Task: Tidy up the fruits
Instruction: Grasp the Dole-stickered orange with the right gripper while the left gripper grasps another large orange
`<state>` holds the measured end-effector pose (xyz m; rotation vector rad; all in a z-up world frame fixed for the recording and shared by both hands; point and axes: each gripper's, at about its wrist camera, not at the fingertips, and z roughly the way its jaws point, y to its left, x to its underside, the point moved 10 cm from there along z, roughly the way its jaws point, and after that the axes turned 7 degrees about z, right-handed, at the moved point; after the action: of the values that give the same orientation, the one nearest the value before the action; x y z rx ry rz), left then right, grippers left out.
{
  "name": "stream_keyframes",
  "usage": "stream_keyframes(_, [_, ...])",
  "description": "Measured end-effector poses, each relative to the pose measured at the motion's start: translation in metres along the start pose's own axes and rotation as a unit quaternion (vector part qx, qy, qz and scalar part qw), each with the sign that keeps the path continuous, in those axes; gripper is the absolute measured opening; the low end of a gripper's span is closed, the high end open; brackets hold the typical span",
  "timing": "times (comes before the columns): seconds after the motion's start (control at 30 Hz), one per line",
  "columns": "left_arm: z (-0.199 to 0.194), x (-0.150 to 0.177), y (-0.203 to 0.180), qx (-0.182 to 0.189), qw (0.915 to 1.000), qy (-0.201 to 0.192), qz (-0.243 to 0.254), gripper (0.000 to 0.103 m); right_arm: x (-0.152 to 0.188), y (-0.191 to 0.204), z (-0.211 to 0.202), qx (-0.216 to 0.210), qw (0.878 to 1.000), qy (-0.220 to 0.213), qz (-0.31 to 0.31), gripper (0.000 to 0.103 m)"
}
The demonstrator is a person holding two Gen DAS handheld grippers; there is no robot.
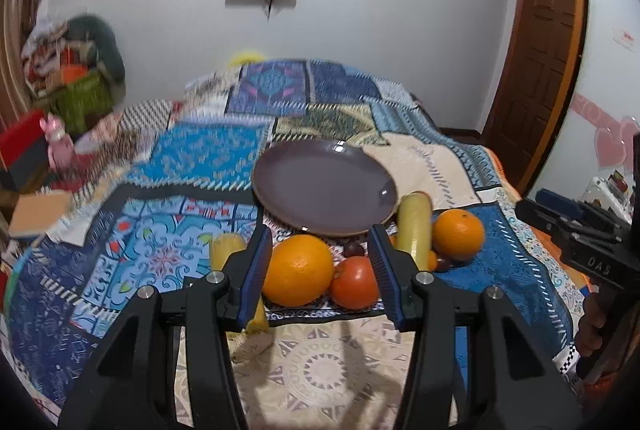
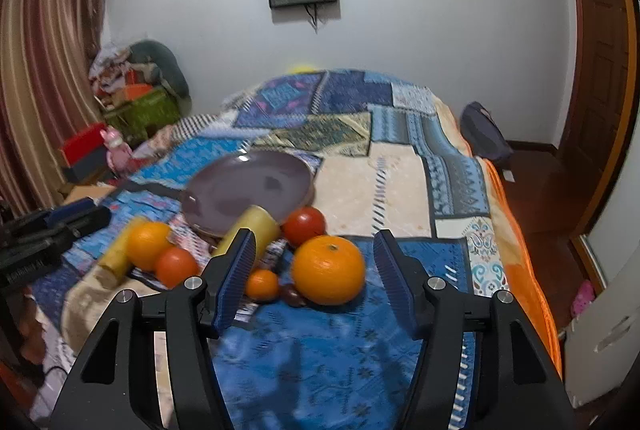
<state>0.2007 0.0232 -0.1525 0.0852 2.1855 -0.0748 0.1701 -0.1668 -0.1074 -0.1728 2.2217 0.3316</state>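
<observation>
My work surface is a bed under a patchwork quilt [image 1: 208, 157], filling mid-frame. On it lies a purple plate [image 1: 324, 185] at centre, bare. Below it, on the quilt: a big orange [image 1: 298, 270] touching a red tomato [image 1: 354, 282], a yellow cylinder [image 1: 416, 226] beside a second orange [image 1: 458, 234], and a dark grape [image 1: 354, 250] between.

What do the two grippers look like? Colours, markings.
Both alike: black plastic frames with silver bolt heads. Left gripper and right gripper each carry two ribbed blue pads. The right gripper's body, seen from the left wrist, bears white lettering. No cables or sleeves visible.
</observation>
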Motion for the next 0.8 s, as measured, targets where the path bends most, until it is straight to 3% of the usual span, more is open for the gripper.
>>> stream_keyframes(0.17, [0.022, 0.005, 0.013, 0.012, 0.9992, 0.034, -0.017, 0.05, 0.007, -0.007, 0.024, 0.003, 0.999, 0.033, 0.003, 0.058])
stream_keyframes(0.53, [0.066, 0.023, 0.009, 0.02, 0.9951, 0.096, 0.004, 0.05, 0.021, -0.017, 0.057, -0.006, 0.997, 0.077, 0.014, 0.058])
stream_keyframes(0.8, [0.072, 0.033, 0.009, 0.029, 0.9922, 0.12, 0.019, 0.061, 0.025, -0.014, 0.064, -0.014, 0.996, 0.09, 0.01, 0.058])
